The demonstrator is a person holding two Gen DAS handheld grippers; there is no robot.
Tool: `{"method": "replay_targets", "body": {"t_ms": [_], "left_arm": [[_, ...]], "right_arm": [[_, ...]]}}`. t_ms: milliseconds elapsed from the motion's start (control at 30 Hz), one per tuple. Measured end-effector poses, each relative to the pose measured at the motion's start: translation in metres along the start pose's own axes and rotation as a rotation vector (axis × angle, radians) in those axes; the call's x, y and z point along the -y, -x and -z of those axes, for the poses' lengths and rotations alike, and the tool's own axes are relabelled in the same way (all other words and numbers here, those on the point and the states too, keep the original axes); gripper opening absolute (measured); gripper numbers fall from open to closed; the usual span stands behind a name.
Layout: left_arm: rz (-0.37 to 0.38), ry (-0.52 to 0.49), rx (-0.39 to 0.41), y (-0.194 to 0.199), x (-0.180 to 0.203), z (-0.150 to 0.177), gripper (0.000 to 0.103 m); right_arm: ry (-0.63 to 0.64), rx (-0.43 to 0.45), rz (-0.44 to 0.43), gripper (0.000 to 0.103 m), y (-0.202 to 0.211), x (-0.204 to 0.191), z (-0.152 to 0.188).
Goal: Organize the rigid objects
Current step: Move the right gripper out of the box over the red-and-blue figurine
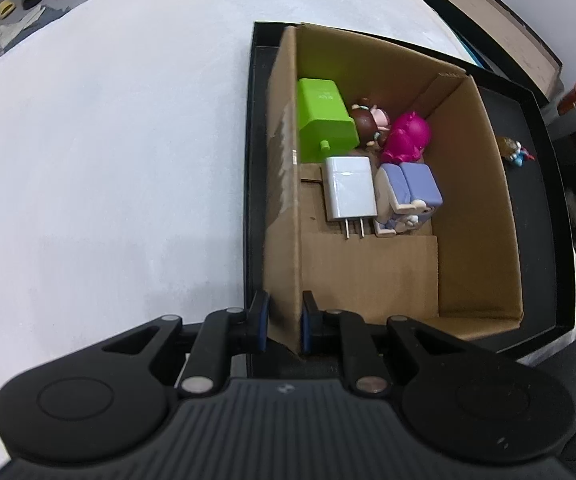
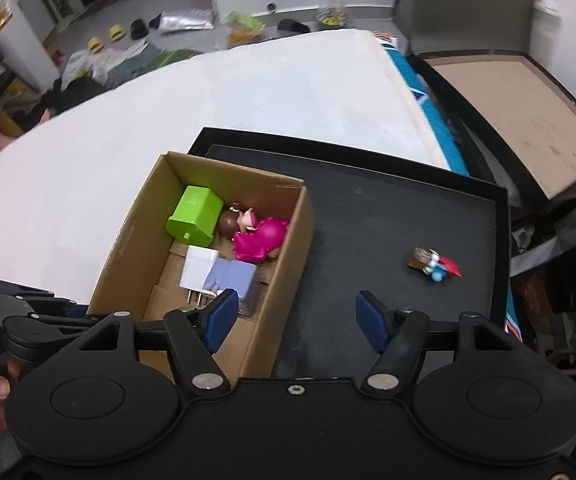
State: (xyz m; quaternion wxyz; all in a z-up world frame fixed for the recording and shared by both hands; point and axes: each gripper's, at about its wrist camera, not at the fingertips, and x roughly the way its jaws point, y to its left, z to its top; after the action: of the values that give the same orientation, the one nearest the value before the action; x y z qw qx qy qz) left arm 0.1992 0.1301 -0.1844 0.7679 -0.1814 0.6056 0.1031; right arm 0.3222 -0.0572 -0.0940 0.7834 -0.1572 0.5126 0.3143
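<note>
A: The figure [image 2: 433, 265] lies alone on the black tray [image 2: 367, 216], well right of the box [image 2: 288, 264]. It looks light, hard and knobbly; take it across the body.

B: Right tool [image 2: 292, 320] is spread and empty, with open tray all round. Left tool [image 1: 284, 322] pinches the box wall, steadying it. Mind the tray rim.

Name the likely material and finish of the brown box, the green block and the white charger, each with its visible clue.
Brown box: corrugated cardboard, matt; folded flaps and raw cut edges show.
Green block: probably moulded plastic, smooth, slightly glossy; crisp, even-coloured faces.
White charger: likely glossy plastic with a highlight on it; two metal-looking prongs.
</note>
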Motion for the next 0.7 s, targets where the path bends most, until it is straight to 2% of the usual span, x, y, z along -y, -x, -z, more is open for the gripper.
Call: {"method": "replay_targets", "body": {"t_ms": [233,700], "left_arm": [[-0.006,0.006,-0.006,0.000,0.000,0.000,0.015],[-0.037,-0.003,0.004,0.003,0.007,0.002,0.015]], "right_arm": [[-0.045,0.013,0.007,0.069,0.004,0.022,0.017],[-0.024,0.018,0.014,0.079,-0.003,0.080,0.040]]}}
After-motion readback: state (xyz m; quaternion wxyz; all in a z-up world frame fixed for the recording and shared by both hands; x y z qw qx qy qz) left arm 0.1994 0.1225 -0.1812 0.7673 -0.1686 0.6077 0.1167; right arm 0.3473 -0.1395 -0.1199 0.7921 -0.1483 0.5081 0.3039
